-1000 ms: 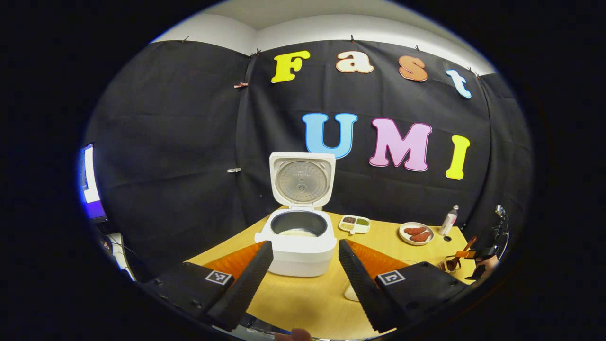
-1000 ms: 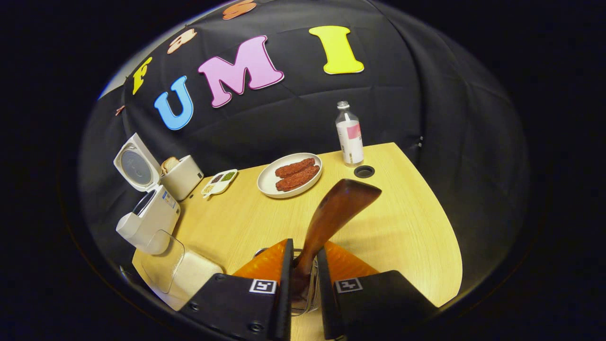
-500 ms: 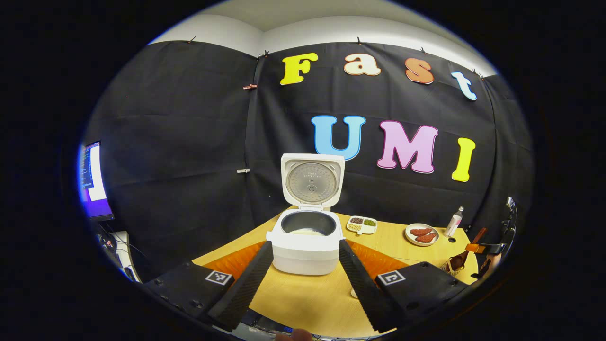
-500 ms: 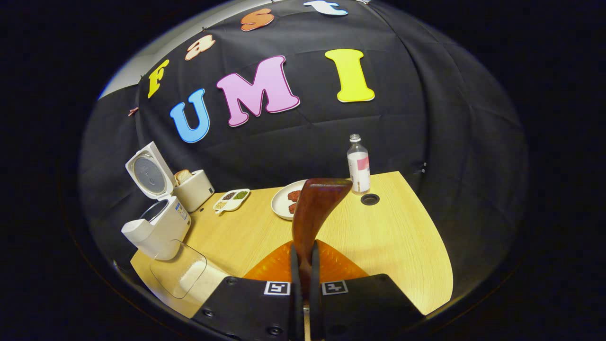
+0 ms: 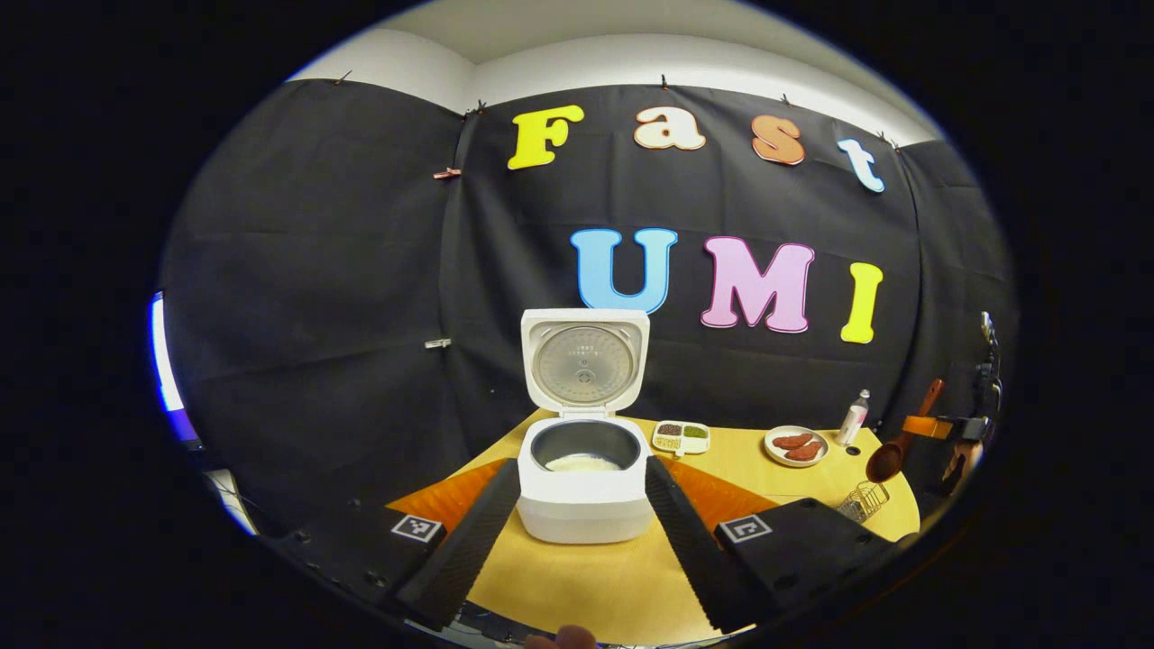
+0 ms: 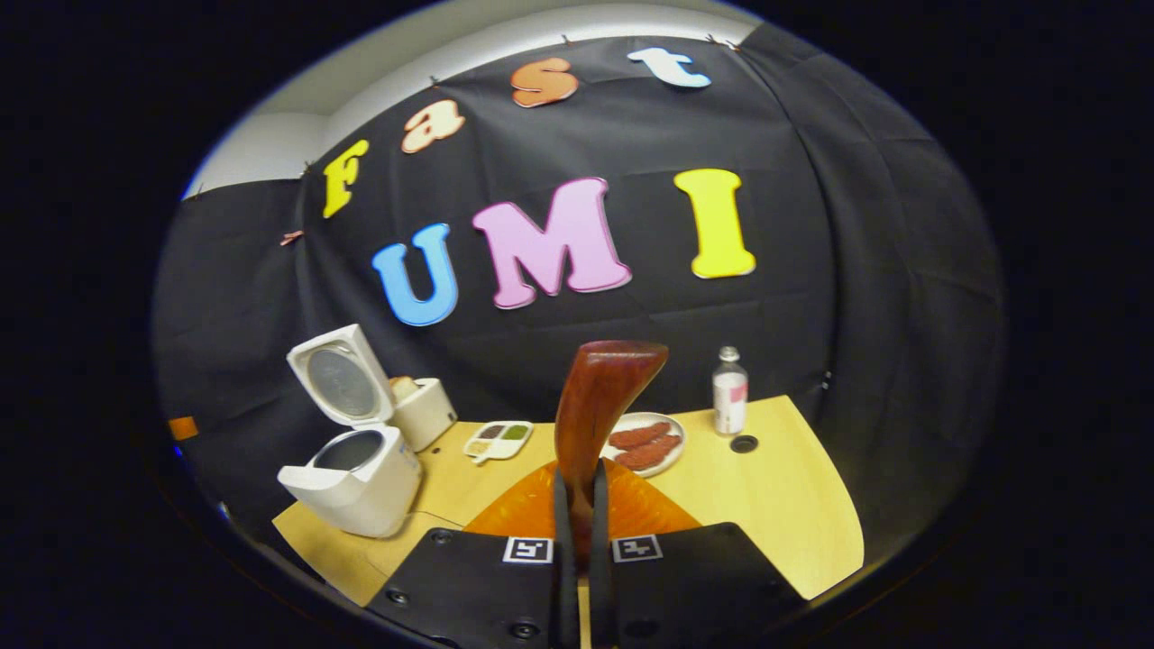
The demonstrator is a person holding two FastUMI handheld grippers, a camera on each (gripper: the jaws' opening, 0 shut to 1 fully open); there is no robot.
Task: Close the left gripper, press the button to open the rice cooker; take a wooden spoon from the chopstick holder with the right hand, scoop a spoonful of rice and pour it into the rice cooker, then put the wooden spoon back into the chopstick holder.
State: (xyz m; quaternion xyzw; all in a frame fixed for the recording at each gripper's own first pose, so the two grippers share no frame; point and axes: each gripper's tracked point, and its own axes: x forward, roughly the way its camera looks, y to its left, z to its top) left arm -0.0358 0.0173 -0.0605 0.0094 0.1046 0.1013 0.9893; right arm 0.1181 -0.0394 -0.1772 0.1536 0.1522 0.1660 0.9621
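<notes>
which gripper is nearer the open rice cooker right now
Left. The left gripper has its open fingers flanking the rice cooker; the right gripper, holding the wooden spoon, is across the table.

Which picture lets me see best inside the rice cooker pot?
The left gripper view: the rice cooker faces it straight on, lid up, with white rice at the pot's bottom. In the right gripper view the rice cooker is off to the side, its pot opening just a dark sliver.

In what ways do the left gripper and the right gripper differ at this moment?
The left gripper is open and holds nothing; the right gripper is shut on the wooden spoon. The left gripper points at the open rice cooker; the right gripper stands over the table, the spoon lifted clear of the chopstick holder. Both have black fingers.
</notes>
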